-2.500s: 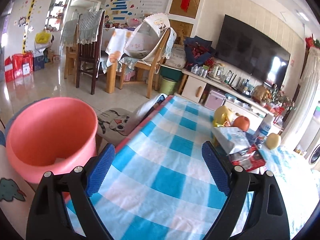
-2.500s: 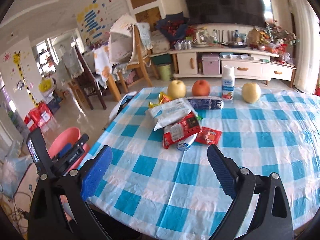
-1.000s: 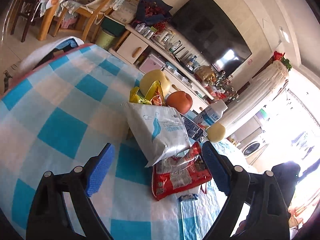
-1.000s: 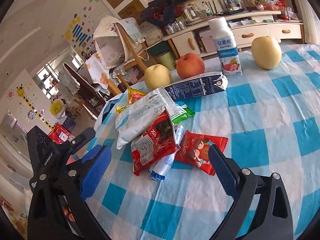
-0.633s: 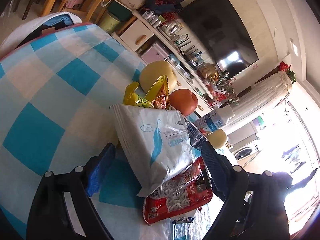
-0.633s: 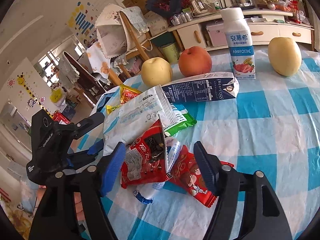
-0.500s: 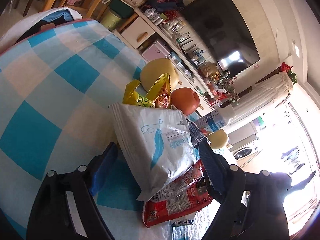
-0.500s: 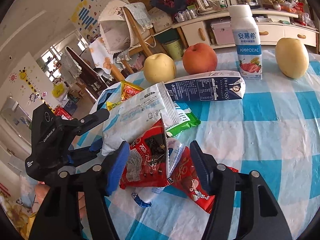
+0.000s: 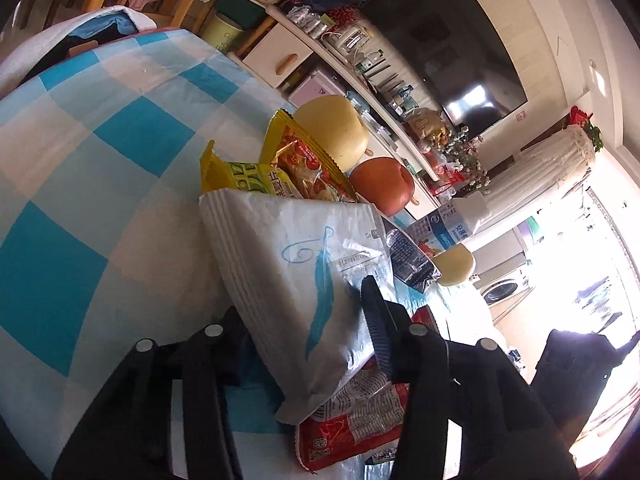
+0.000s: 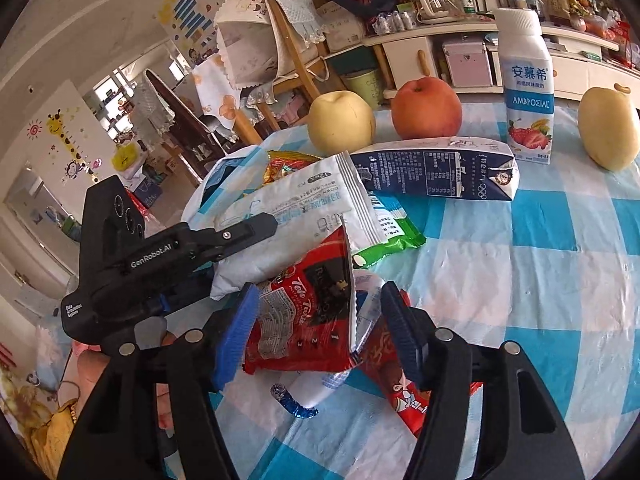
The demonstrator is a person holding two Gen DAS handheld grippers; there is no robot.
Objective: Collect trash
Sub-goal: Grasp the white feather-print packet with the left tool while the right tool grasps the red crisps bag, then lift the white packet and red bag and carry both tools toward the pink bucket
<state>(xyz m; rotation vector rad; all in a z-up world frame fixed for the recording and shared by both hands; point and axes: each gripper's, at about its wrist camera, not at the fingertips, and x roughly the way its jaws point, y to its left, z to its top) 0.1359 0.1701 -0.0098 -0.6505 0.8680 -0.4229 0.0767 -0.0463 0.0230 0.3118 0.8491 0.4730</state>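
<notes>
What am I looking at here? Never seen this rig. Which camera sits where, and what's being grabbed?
There is no robot. A person holds a black two-finger clamp in each hand, and each clamp carries a fisheye camera looking along its fingers. One picture comes from the left clamp and one from the right.

On the blue checked tablecloth lies a heap of snack wrappers. Behind it are a navy carton on its side, a yoghurt bottle and a red fruit.

The left gripper is closing on the white bag, which sits between its jaws. The right gripper is clamped around the red snack wrapper beneath that bag.
</notes>
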